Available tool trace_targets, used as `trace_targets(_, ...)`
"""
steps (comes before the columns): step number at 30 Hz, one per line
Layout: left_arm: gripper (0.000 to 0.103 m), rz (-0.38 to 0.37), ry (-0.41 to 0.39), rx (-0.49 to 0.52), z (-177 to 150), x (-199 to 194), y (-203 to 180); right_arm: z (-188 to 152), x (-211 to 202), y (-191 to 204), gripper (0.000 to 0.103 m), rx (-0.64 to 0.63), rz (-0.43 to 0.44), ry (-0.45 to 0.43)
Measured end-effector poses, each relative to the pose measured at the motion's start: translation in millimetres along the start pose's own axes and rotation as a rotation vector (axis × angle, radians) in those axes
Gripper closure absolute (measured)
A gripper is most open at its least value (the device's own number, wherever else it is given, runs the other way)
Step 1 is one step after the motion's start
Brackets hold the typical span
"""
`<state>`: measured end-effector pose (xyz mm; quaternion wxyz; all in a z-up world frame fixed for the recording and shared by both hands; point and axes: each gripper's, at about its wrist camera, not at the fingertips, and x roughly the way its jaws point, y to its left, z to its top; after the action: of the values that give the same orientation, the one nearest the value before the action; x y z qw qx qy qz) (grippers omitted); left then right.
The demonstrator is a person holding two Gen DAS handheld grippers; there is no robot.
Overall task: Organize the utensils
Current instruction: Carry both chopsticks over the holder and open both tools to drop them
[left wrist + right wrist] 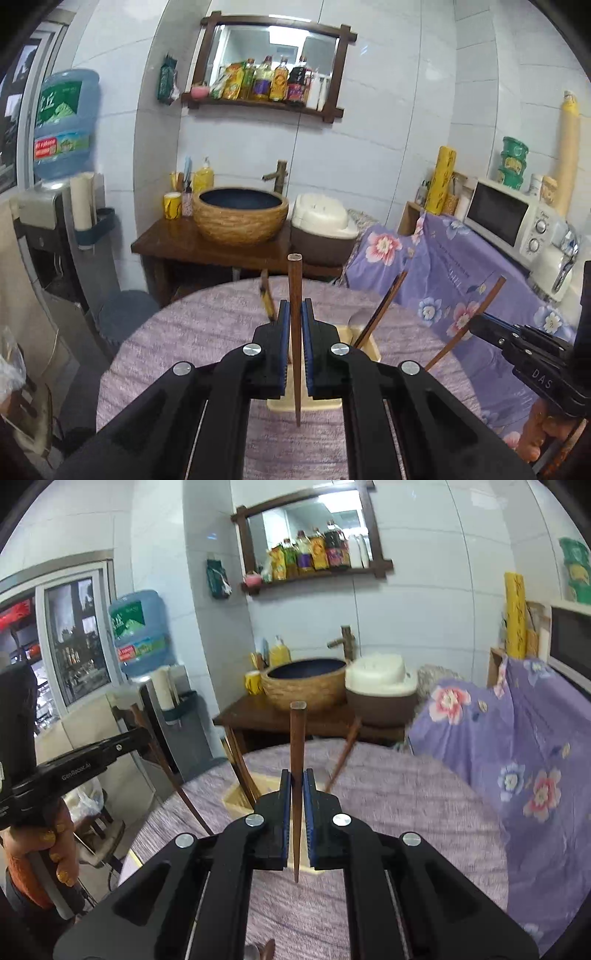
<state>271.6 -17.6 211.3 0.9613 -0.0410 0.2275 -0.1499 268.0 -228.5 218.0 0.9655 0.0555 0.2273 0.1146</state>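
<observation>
Left gripper (294, 314) and right gripper (297, 782) each clamp one upright wooden chopstick (294, 295) above the utensil holder (364, 341).

Smooth dark wooden chopstick (294, 332); nubby purple cloth table cover (207, 332).

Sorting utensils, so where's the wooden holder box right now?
The wooden holder box sits on the purple-covered round table, just beyond the left gripper.
</observation>
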Motion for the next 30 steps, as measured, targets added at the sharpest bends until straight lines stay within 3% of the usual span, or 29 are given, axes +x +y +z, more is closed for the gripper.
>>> trace_targets(6, 0.095, 0.014, -0.095, 0.023, 62.5, -5.9, -14.5, 70.9, 2.5, 14.7, 0.095, -0.027, -0.022, -0.081)
trace_targets(10, 0.095, 0.019, -0.118, 0.016, 75.6, 9.7, -20.3, 81.2, 17.3, 20.0, 0.095, -0.045, -0.042, -0.093)
trace_targets(19, 0.095, 0.060, -0.022, -0.001, 21.7, 72.6, -12.6, 22.5, 85.3, 3.6, 0.095, 0.001, -0.078, 0.009)
trace_targets(30, 0.095, 0.075, 0.105, -0.019, -30.4, 114.4, 0.3, -22.5, 116.7, -1.1, 0.095, 0.011, -0.079, 0.050)
